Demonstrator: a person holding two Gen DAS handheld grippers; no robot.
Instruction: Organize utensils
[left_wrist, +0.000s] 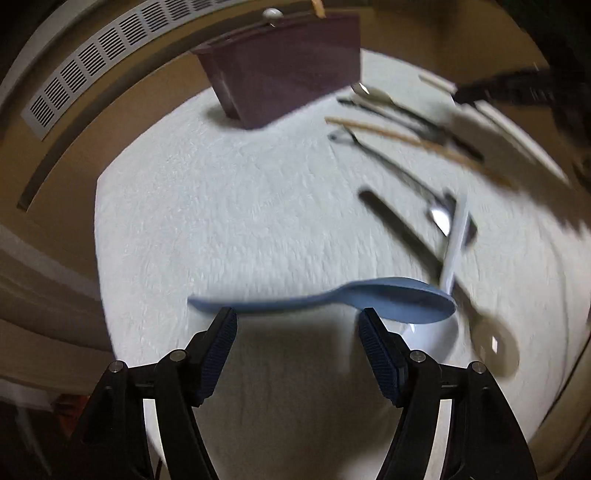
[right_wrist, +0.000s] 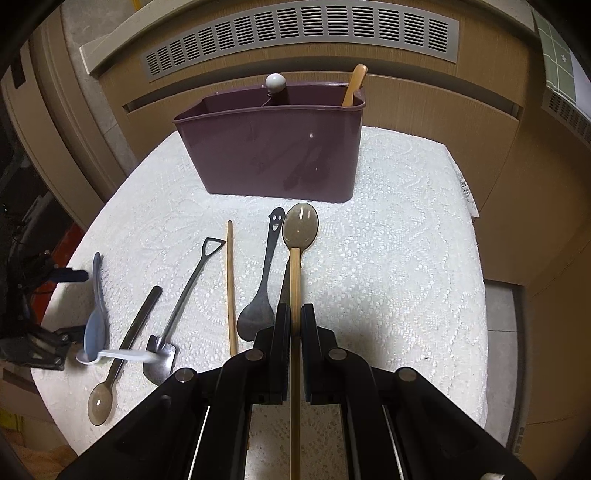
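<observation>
A maroon utensil caddy (right_wrist: 269, 151) stands at the back of the white cloth; it also shows in the left wrist view (left_wrist: 284, 66). My right gripper (right_wrist: 292, 317) is shut on a wooden-handled spoon (right_wrist: 299, 229) with a translucent brown bowl, pointing at the caddy. My left gripper (left_wrist: 297, 325) is open, its fingertips just in front of a light blue spoon (left_wrist: 332, 299) that lies across them. The blue spoon also shows at far left in the right wrist view (right_wrist: 95, 317). Loose utensils lie on the cloth.
On the cloth (right_wrist: 388, 258) lie a black smiley spoon (right_wrist: 264, 280), a wooden chopstick (right_wrist: 231, 288), a shovel-shaped spoon (right_wrist: 181, 295), a brown-bowled dark spoon (right_wrist: 118, 354) and a white spoon (right_wrist: 118, 355). A wooden spoon (right_wrist: 354, 85) stands in the caddy. Vented cabinet (right_wrist: 295, 33) behind.
</observation>
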